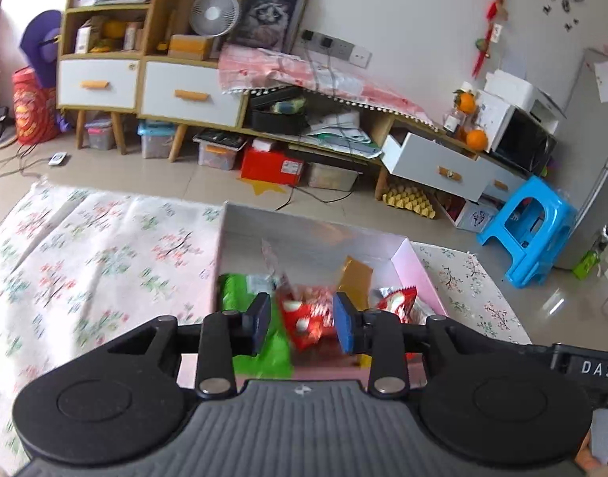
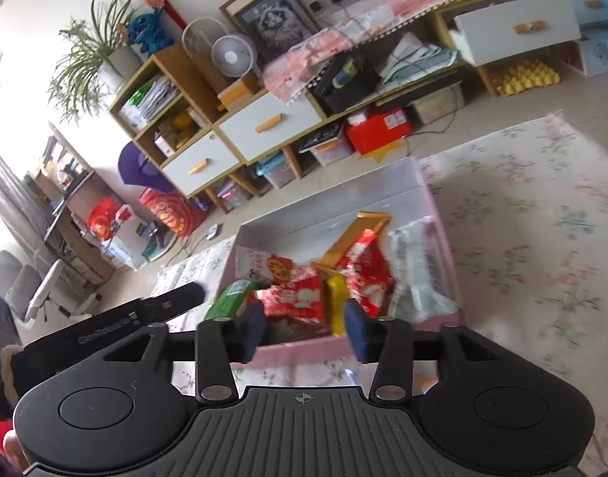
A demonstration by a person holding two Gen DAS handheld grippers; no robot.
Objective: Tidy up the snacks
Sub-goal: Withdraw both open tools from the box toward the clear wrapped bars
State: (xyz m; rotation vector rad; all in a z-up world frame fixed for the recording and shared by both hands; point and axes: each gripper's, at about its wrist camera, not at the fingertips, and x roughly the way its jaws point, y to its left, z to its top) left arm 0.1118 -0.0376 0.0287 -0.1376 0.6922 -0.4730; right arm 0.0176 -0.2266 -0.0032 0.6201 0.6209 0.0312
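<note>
Left wrist view: left gripper [image 1: 302, 322] hangs over the near end of the pink box [image 1: 419, 266], jaws apart, nothing pinched between the pads; a red snack packet [image 1: 304, 318] lies loose below the gap. The snacks are already in the box: green packet [image 1: 234, 292], gold packet [image 1: 355, 276], a second red packet [image 1: 397, 302]. Probably a drop-off, so the jaws stand clear.

Right wrist view: right gripper [image 2: 304, 328] is also parted and empty above the same box [image 2: 431, 202], with red packets [image 2: 300, 298], a yellow stick [image 2: 335, 310] and a clear wrapper [image 2: 415, 266] piled inside. The box sits on the floral cloth [image 2: 522, 218], which looks cleared of snacks as far as shown. Blurry, so contact is hard to judge.
</note>
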